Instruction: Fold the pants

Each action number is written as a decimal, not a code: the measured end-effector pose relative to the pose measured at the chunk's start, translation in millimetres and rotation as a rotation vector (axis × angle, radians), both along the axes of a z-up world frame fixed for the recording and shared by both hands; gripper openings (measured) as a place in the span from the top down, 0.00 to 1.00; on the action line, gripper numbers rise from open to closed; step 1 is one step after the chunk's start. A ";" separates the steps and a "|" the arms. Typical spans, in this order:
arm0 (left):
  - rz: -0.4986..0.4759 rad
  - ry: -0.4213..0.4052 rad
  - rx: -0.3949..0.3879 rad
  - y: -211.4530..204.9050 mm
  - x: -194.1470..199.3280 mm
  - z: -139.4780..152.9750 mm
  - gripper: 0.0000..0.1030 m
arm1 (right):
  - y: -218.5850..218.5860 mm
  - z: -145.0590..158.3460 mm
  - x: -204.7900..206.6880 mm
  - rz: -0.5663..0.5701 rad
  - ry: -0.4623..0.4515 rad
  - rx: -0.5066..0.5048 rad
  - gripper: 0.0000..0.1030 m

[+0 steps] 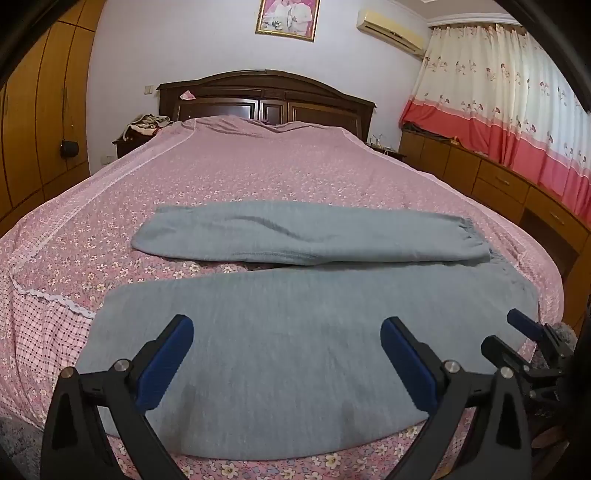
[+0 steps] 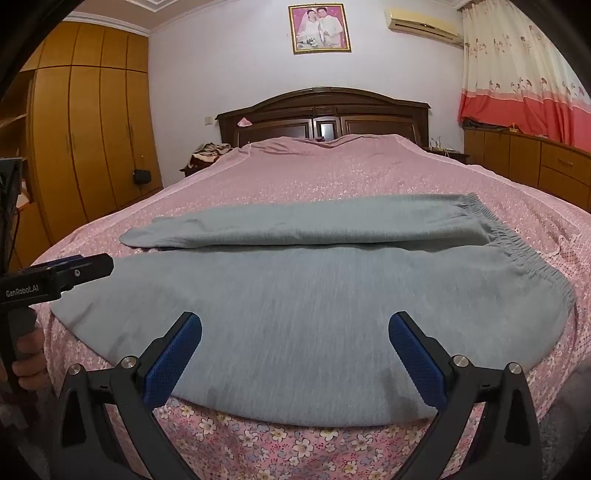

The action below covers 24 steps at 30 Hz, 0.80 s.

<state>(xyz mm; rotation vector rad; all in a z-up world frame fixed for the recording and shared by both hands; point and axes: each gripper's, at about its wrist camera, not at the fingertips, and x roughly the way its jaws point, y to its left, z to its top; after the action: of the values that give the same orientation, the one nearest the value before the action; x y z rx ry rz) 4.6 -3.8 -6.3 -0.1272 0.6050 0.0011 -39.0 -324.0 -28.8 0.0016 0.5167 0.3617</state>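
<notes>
Pants [image 1: 288, 343] lie left-right across bed [image 1: 258, 166], near leg just ahead of both grippers [image 1: 286, 354] [image 2: 295, 350], fingers wide, empty.

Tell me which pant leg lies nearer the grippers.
The wide front leg, spread flat at the bed's near edge. The far leg lies behind it, towards the headboard.

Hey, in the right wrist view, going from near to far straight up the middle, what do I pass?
Right gripper, jaws open → near pant leg → far pant leg → bare pink floral bedspread → dark wooden headboard → framed photo on the wall.
</notes>
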 end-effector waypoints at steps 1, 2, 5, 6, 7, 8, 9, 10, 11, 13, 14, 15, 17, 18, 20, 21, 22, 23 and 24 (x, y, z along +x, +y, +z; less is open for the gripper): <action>-0.001 -0.001 0.000 0.1 -0.2 0.0 0.00 | 0.2 0.0 -0.7 0.000 0.000 0.000 0.00; -0.002 -0.001 0.000 0.1 -0.2 0.0 0.00 | 0.4 -0.2 -1.2 0.003 0.002 0.000 0.00; -0.003 0.000 0.002 -1.3 -0.7 0.6 0.00 | 0.1 -2.3 -0.5 0.010 0.011 0.007 0.00; -0.002 0.001 0.003 -1.4 -0.7 0.6 0.00 | 0.2 -3.0 -0.4 0.008 0.016 0.005 0.00; -0.002 0.000 0.005 -2.0 -1.1 0.7 0.00 | 0.1 -3.6 -0.4 0.007 0.020 0.006 0.00; -0.003 0.001 0.005 -2.0 -1.1 0.6 0.00 | -1.5 -1.8 1.7 0.004 0.024 0.008 0.00; -0.004 0.002 0.004 -2.8 -1.2 0.9 0.00 | -1.4 -5.3 2.8 0.003 0.023 0.008 0.00; -0.004 0.002 0.005 -3.3 -1.7 1.1 0.00 | -2.2 -5.1 2.8 0.002 0.023 0.011 0.00; -0.005 0.002 0.005 -3.3 -1.8 1.2 0.00 | -4.0 -6.3 2.9 0.002 0.023 0.014 0.00; -0.005 0.001 0.004 -3.1 -1.8 1.6 0.00 | -2.8 -8.3 5.0 0.001 0.012 0.010 0.00; -0.005 0.001 0.004 -3.1 -1.8 1.6 0.00 | -2.6 -8.0 4.6 0.000 0.011 0.010 0.00; -0.006 0.002 0.003 -3.2 -1.8 1.6 0.00 | -2.4 -7.4 4.2 0.000 0.014 0.011 0.00; -0.007 0.001 0.004 -3.4 -1.9 1.6 0.00 | -3.5 -8.1 5.4 0.002 0.017 0.014 0.00; -0.008 0.002 0.004 -3.6 -1.9 1.6 0.00 | -3.0 -8.4 5.5 0.002 0.017 0.014 0.00; -0.010 0.002 0.006 -4.2 -2.2 1.5 0.00 | -1.7 -9.2 5.5 0.004 0.014 0.013 0.00; -0.010 0.002 0.006 -4.2 -2.2 1.5 0.00 | -1.7 -9.7 6.0 0.004 0.013 0.013 0.00; -0.009 0.001 0.007 -4.1 -2.4 1.5 0.00 | -1.5 -9.8 5.6 0.005 0.012 0.015 0.00; -0.010 0.002 0.006 -4.1 -2.4 1.5 0.00 | -1.8 -9.9 5.6 0.005 0.012 0.016 0.00; -0.013 0.003 0.004 -4.2 -2.2 1.3 0.00 | -2.3 -9.7 5.5 0.005 0.011 0.018 0.00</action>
<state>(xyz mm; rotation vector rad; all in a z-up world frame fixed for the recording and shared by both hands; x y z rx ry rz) 2.4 -7.9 -4.9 -0.1194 0.6089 -0.0103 -33.5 -326.3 -38.4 0.0194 0.5248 0.3709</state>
